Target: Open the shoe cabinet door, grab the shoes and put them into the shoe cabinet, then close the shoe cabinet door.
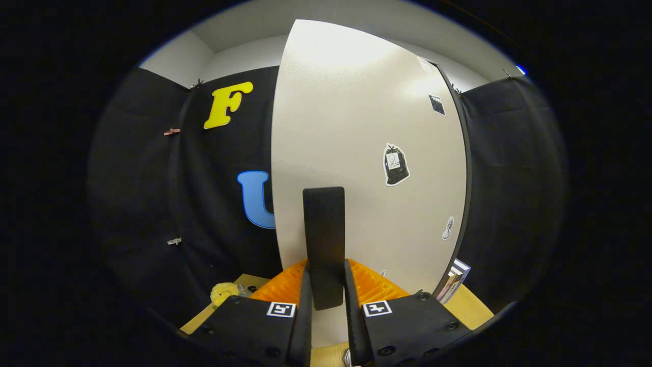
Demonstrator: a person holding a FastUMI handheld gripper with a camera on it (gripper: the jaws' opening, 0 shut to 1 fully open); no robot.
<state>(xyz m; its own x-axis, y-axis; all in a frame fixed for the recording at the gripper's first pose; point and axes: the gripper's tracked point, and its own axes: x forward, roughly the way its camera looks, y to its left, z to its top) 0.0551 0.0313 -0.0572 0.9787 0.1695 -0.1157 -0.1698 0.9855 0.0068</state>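
Gripper view: fingers clamped on the cabinet door handle

Gripper view, from the left: two small clips (pixel 172 132) are pinned to the black cloth wall (pixel 147 193), one above the other. Low down, a small yellow soft toy (pixel 223 292) lies on the wooden floor board (pixel 476 309), left of the fingers and just beside the cabinet's foot.

The gripper (pixel 326 293) is pressed together on the dark upright handle (pixel 324 239) of the shoe cabinet door (pixel 356 153); both fingers squeeze the lower end of the handle from either side, and the rest of it rises above them. The pale door stands right ahead of the fingers and blocks whatever lies beyond it. Whether it is fully closed or slightly ajar cannot be told.

Further right on the door is a sticker of a black bag (pixel 395 164), with a smaller dark sticker (pixel 437 104) above it and a little pale one (pixel 448 228) lower near the door's right edge. Their writing is too small to read. Something striped (pixel 455 281) leans at the door's lower right corner.
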